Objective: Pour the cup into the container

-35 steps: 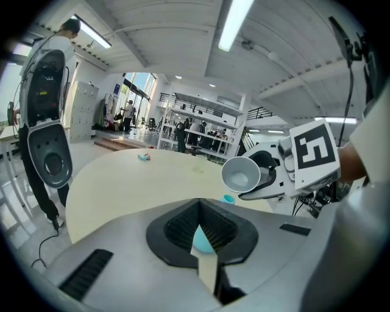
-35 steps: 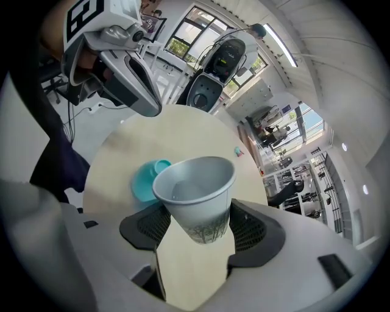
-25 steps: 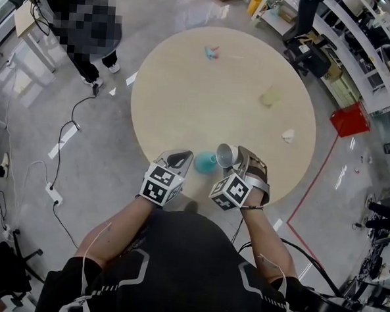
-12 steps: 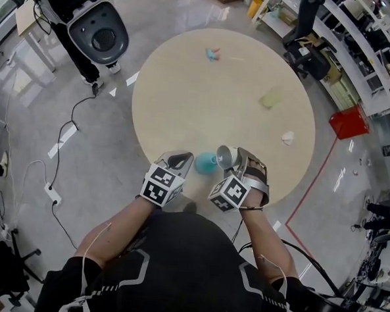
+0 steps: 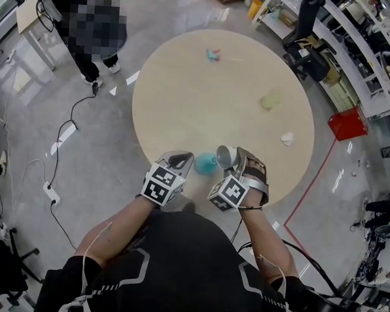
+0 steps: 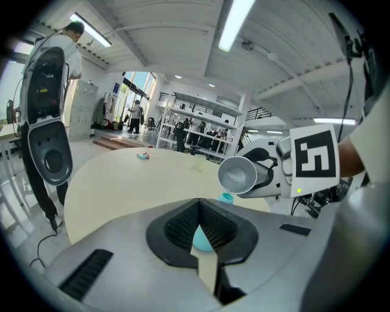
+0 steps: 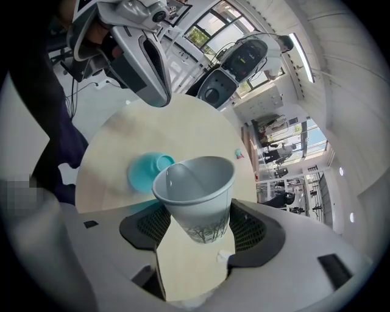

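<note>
From above, the round beige surface (image 5: 184, 112) has most of the action at its near edge. The left gripper (image 5: 181, 161) sits there with its jaws closed together and nothing in them. Just beside their tips stands the teal container (image 5: 205, 162). The right gripper (image 5: 236, 160) comes in from the other side, its jaws clamped on a paper cup (image 5: 225, 155). The cup is tipped well over, with its mouth turned toward the container and close above it. Further out on the surface lie a small teal and pink thing (image 5: 212, 53), a pale yellowish object (image 5: 271, 99) and a white crumpled scrap (image 5: 288, 136), all well apart. A red box (image 5: 347, 122) sits on the floor (image 5: 103, 153) to the right.

In the left gripper view, the jaws meet in a narrow V. The container's teal body (image 6: 203, 242) shows through it, and its narrow neck peeks over the gripper's housing. Up to the right hangs the tilted cup (image 6: 239, 175), its open mouth facing this way. A black and grey machine (image 6: 47, 134) stands at the left, beyond the surface.

In the right gripper view, the ridged pads (image 7: 157, 224) press both sides of the cup (image 7: 198, 195), which is white with a dark tree print near its base. The container (image 7: 146, 172) sits on the surface just past the cup's rim, to the left. I can't tell whether rim and container touch.
</note>
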`<state>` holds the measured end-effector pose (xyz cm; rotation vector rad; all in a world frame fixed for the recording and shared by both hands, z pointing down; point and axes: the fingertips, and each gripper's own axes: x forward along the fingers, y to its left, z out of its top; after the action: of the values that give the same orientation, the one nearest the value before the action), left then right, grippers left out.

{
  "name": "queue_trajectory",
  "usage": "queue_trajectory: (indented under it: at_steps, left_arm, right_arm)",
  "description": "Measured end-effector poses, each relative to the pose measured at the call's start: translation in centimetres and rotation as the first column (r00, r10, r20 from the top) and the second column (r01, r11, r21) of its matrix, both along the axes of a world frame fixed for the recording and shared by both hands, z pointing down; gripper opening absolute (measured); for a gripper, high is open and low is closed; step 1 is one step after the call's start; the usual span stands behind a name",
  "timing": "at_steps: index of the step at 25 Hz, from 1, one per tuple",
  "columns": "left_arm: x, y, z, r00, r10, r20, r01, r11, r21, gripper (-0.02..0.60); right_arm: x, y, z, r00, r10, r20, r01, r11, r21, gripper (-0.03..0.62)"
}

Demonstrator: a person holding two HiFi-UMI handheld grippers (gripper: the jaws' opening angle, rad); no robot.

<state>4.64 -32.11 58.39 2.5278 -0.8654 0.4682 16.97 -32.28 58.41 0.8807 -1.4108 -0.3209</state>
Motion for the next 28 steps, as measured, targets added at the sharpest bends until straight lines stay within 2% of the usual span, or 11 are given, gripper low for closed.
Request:
queue_trajectory:
  at_steps: [28]
  left_arm:
    - [0.3, -0.1, -0.4, 1.000, -0.004, -0.015, 0.004, 1.000, -0.008, 0.000]
  right_arm:
    - [0.2, -0.2, -0.8, 0.998, -0.032, -0.056, 0.032, 0.999, 0.004, 0.307]
